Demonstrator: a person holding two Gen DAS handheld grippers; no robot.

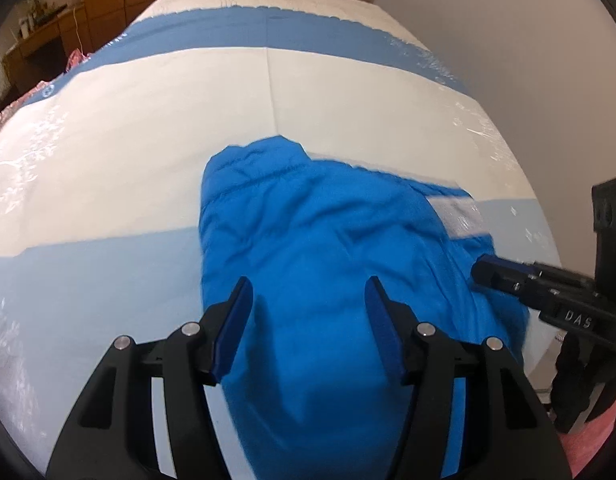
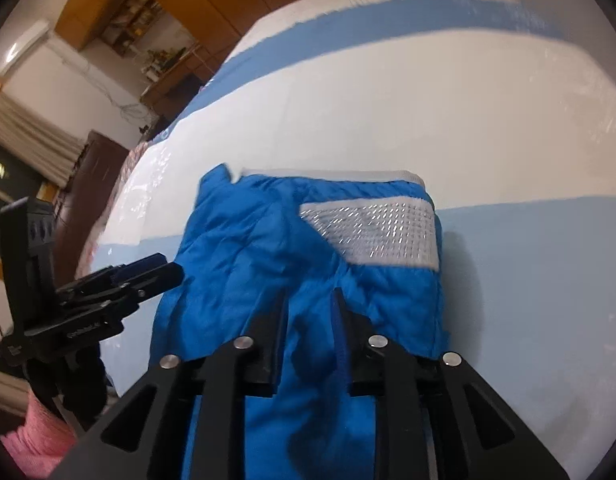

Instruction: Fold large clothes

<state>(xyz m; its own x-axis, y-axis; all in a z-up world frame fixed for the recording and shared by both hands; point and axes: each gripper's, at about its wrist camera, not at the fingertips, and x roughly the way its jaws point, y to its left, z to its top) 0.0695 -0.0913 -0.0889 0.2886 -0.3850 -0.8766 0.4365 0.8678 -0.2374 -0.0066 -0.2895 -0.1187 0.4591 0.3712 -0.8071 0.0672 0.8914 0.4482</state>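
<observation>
The fingers (image 1: 243, 312) of the left gripper (image 1: 308, 300) are held half open over the blue padded jacket (image 1: 308, 240), gripping nothing. Those of the right gripper (image 2: 310, 316) are narrowly parted around a fold of fabric; actual pinching cannot be told. The jacket is found bundled near the bed's (image 1: 127, 140) near edge. It is judged light, soft and slippery, best taken at hem or seam.

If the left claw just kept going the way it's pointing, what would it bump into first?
Most likely the blue jacket lying right under the left gripper; its open fingers already straddle the fabric, though depth is unclear.
</observation>
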